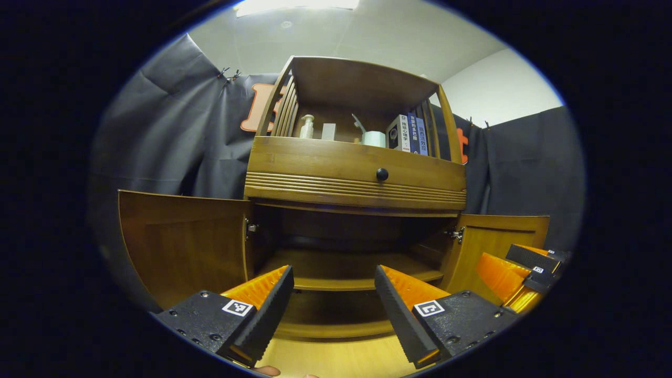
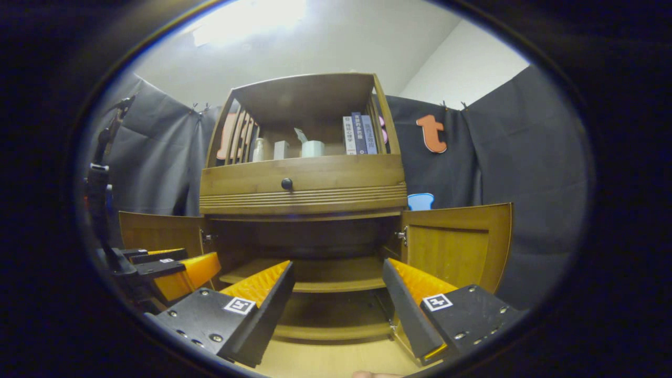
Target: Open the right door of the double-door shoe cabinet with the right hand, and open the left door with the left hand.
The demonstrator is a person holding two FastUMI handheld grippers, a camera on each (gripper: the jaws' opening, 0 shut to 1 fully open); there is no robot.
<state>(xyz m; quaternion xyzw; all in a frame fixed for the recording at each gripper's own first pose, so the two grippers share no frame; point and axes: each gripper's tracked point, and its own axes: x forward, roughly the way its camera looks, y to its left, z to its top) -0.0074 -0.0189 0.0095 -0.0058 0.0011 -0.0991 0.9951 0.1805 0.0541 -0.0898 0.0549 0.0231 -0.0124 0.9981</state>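
1. Dark cloth walls (image 1: 173, 136) are backing the brown wooden double-door shoe cabinet (image 1: 357, 178); both lower doors are standing swung wide, left door (image 1: 184, 247), right door (image 2: 457, 247).
2. Left tongs (image 1: 333, 294) and right tongs (image 2: 336, 289) are hanging spread, pinching nothing, facing the open bay.
3. Risk, as I'm judging it: tongs are sitting near the door edges, so a careless pull-back could be knocking a door partway shut.
4. Lower shelves (image 1: 336, 270) are looking bare; the upper shelf is holding a white bottle (image 1: 307, 127), a white roll (image 1: 374, 138) and upright books (image 1: 409, 134).
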